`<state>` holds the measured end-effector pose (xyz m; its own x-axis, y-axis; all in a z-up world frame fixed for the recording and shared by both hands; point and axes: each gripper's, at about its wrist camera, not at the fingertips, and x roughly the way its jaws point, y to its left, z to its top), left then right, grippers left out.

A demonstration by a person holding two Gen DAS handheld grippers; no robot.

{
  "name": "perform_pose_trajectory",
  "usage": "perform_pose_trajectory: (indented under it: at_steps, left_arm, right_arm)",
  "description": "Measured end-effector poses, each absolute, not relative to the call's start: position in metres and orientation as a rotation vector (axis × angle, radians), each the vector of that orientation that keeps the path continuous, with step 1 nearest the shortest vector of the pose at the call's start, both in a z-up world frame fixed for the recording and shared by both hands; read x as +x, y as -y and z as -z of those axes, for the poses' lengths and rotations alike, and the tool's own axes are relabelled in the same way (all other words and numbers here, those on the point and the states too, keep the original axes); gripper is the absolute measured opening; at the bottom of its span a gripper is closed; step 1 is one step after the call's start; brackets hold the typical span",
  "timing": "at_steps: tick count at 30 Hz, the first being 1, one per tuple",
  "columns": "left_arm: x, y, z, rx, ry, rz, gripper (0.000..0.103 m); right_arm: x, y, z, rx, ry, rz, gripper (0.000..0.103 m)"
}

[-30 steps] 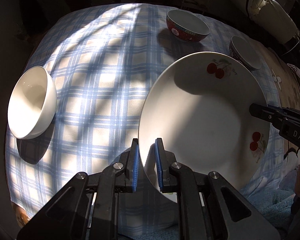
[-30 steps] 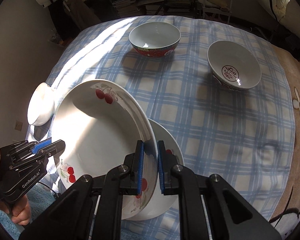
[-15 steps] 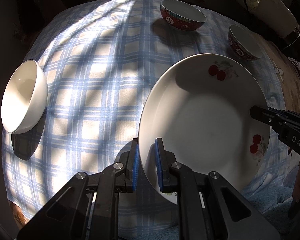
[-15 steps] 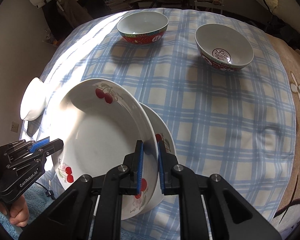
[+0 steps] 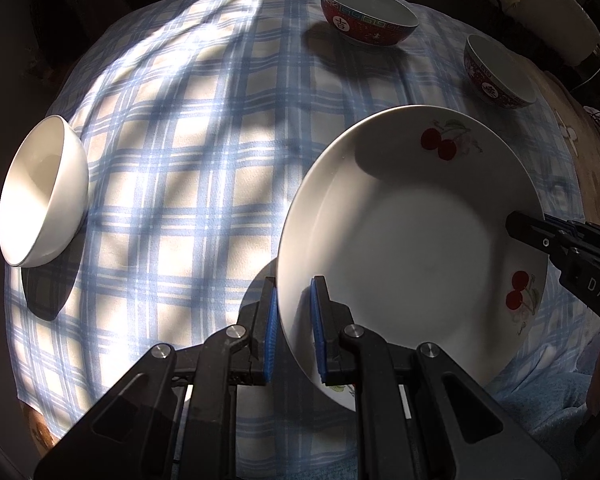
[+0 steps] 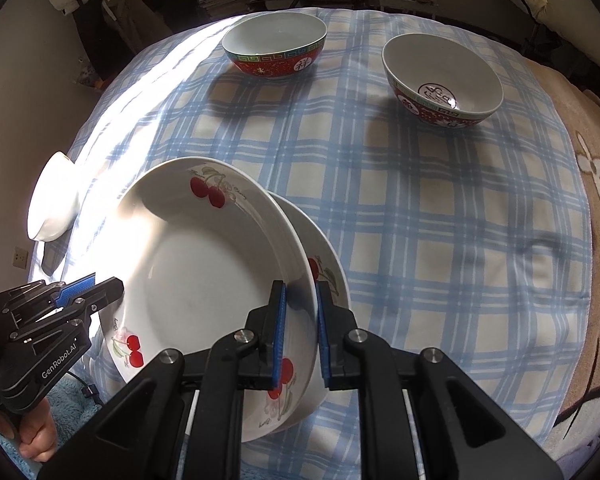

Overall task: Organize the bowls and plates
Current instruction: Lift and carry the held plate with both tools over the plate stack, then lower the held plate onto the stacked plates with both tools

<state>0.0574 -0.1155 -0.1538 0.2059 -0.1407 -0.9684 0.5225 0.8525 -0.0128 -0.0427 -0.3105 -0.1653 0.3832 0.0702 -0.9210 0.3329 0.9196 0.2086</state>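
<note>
A white cherry plate [image 5: 412,240] is held between both grippers above the checked tablecloth. My left gripper [image 5: 294,328] is shut on its left rim. My right gripper [image 6: 300,336] is shut on its right rim, and it shows in the left wrist view [image 5: 548,240]. The plate [image 6: 204,276] sits over a second cherry plate [image 6: 324,268] that lies on the cloth beneath it, partly hidden. My left gripper also shows at the left in the right wrist view [image 6: 100,292].
A plain white bowl [image 5: 40,196] stands at the table's left edge. A red patterned bowl [image 6: 274,46] and a second red bowl [image 6: 440,80] stand at the far side. The blue checked tablecloth [image 6: 440,220] covers the table; a brown blanket [image 6: 596,200] lies to the right.
The held plate has moved a little away from the far bowls and lowered toward the second plate beneath it. Both grippers keep their hold.
</note>
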Motion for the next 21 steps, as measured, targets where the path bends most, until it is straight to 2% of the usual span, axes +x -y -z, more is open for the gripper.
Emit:
perform_pose_trajectory:
  at_steps: [21]
  left_arm:
    - [0.0547,0.1234,0.1627,0.382,-1.304,0.472,0.015]
  right_arm:
    - [-0.0383,0.3085,0.1722,0.361,-1.203,0.21,0.017]
